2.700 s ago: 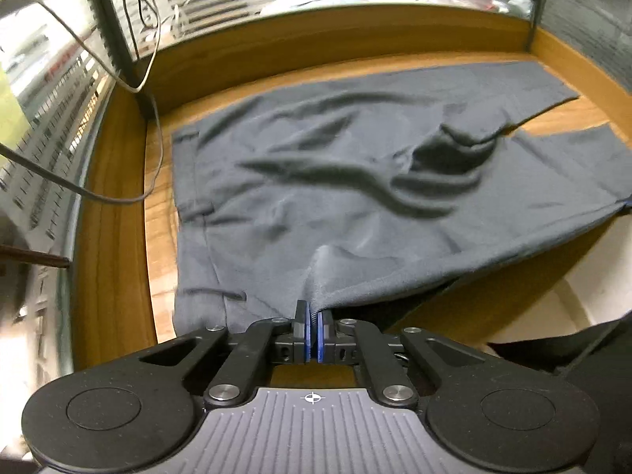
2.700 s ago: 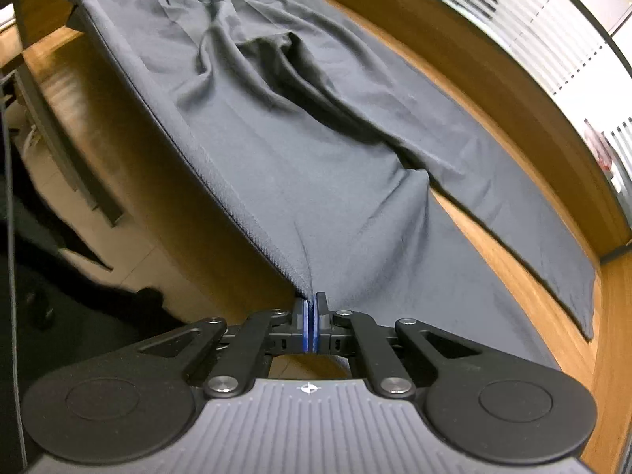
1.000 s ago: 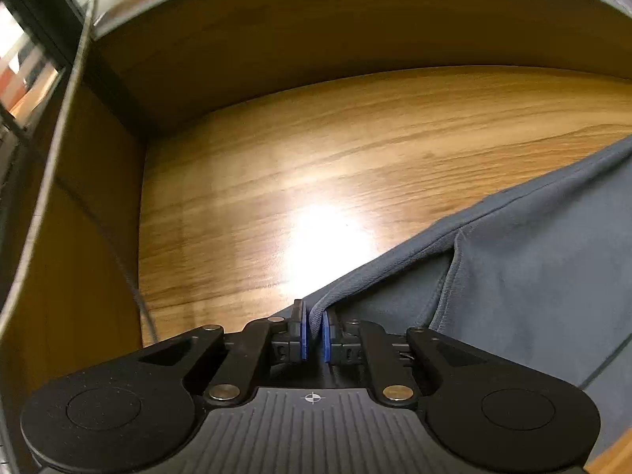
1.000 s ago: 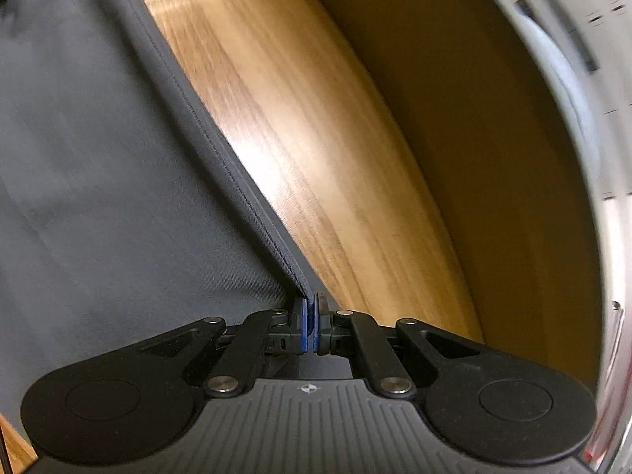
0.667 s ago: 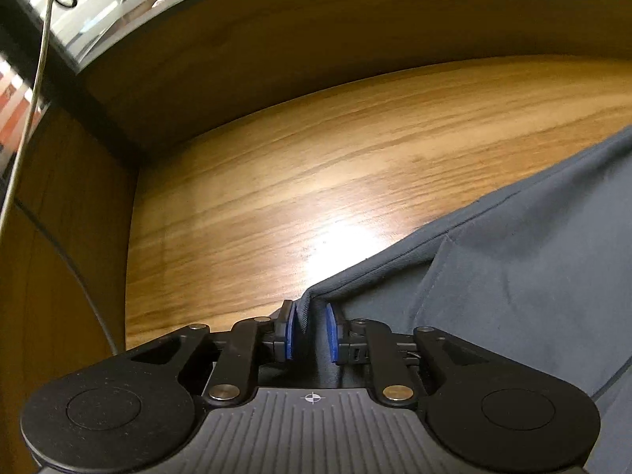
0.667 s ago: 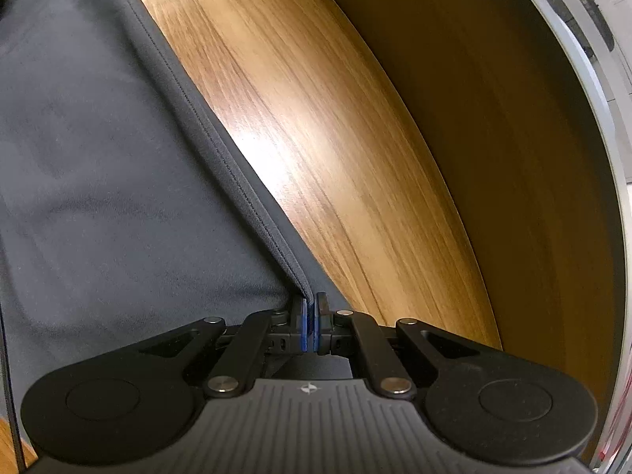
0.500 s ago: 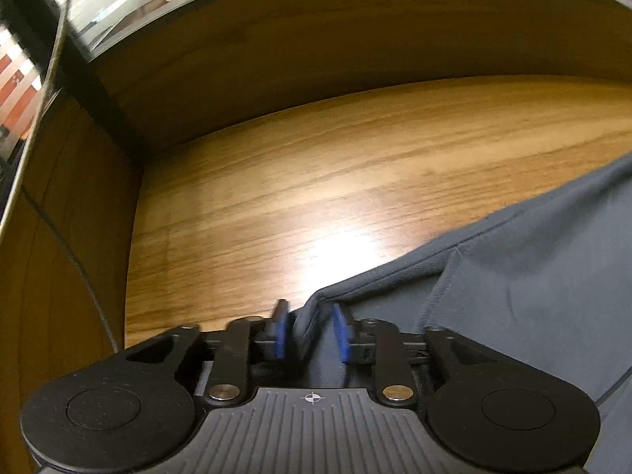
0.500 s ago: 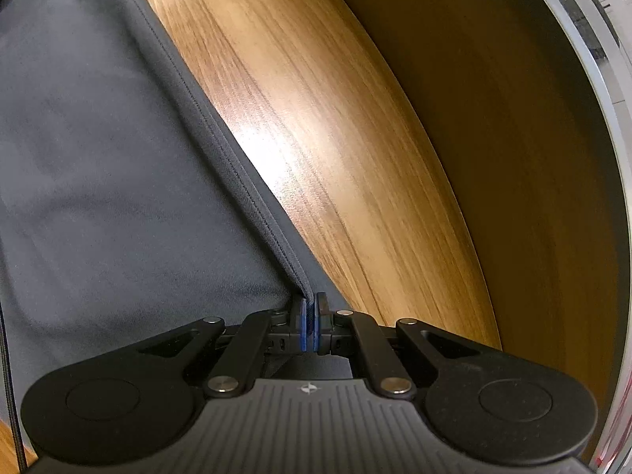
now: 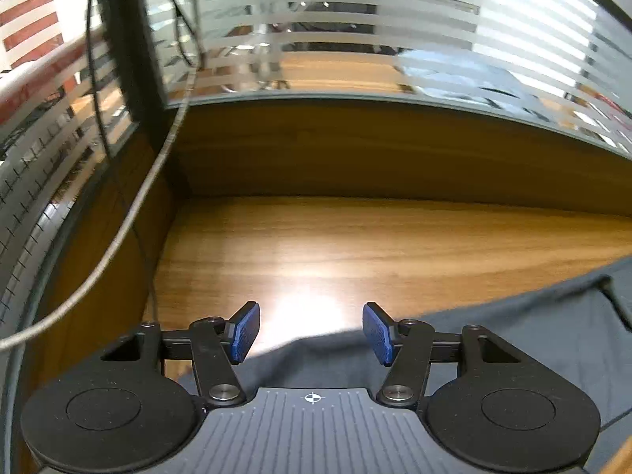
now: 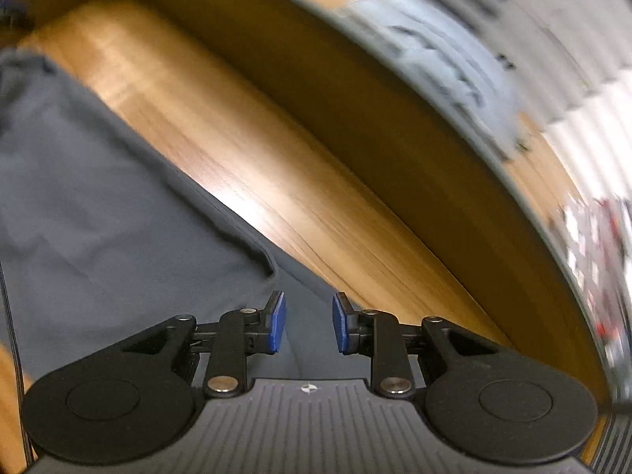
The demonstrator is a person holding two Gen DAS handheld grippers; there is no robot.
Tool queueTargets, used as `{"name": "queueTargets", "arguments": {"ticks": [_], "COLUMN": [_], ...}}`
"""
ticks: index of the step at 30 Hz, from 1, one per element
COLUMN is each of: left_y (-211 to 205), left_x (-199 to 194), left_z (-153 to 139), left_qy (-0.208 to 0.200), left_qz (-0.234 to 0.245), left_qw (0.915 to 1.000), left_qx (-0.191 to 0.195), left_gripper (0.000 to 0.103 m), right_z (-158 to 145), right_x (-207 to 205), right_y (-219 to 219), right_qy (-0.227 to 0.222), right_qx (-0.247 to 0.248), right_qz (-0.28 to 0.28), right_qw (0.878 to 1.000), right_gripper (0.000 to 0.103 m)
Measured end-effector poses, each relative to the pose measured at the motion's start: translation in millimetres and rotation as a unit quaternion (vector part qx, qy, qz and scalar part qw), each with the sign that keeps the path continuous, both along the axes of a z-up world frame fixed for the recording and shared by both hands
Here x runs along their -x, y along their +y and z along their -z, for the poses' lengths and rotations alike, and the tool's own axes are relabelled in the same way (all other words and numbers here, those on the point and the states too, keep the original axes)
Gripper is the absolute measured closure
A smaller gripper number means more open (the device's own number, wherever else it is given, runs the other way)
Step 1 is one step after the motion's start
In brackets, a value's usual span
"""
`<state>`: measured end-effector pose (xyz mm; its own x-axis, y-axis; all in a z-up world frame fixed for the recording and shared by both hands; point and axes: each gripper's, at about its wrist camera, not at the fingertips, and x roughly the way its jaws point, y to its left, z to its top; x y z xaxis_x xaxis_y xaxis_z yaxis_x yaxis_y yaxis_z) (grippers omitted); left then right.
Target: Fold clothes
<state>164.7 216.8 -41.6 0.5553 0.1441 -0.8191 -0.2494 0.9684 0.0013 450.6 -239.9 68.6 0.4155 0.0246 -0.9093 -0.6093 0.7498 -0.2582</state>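
Observation:
The grey trousers (image 9: 513, 328) lie folded on the wooden table (image 9: 355, 245); their folded edge runs below and to the right of my left gripper (image 9: 311, 333). That gripper is open and empty, with the cloth under it. In the right wrist view the trousers (image 10: 98, 205) spread to the left, with a seamed edge running diagonally. My right gripper (image 10: 305, 322) is open and empty just above that edge.
A wooden back wall (image 9: 395, 150) with striped frosted glass (image 9: 355, 31) above it borders the table. A grey cable (image 9: 130, 213) hangs at the left near a dark post (image 9: 130, 47). The same wall (image 10: 395, 126) curves past the right gripper.
Both grippers carried the trouser edge across the table to the far side, then opened and let it go. Both views have lifted and tilted up since half a second ago.

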Motion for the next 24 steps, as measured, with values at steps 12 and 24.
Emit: {"name": "queueTargets", "arguments": {"ticks": [12, 24], "left_y": [-74.8, -159.4], "left_x": [17.6, 17.9], "left_z": [7.4, 28.2], "left_qy": [0.018, 0.056], "left_qz": [0.063, 0.153], "left_qw": [0.9972, 0.9861], "left_qx": [0.037, 0.031], "left_gripper": [0.042, 0.042], "right_z": [1.4, 59.6], "right_x": [199.8, 382.2], "right_y": [-106.1, -127.9], "right_qy": [0.018, 0.014], "right_qx": [-0.014, -0.052], "right_qz": [0.120, 0.170], "right_qw": [0.992, 0.984], "right_gripper": [0.074, 0.069]}}
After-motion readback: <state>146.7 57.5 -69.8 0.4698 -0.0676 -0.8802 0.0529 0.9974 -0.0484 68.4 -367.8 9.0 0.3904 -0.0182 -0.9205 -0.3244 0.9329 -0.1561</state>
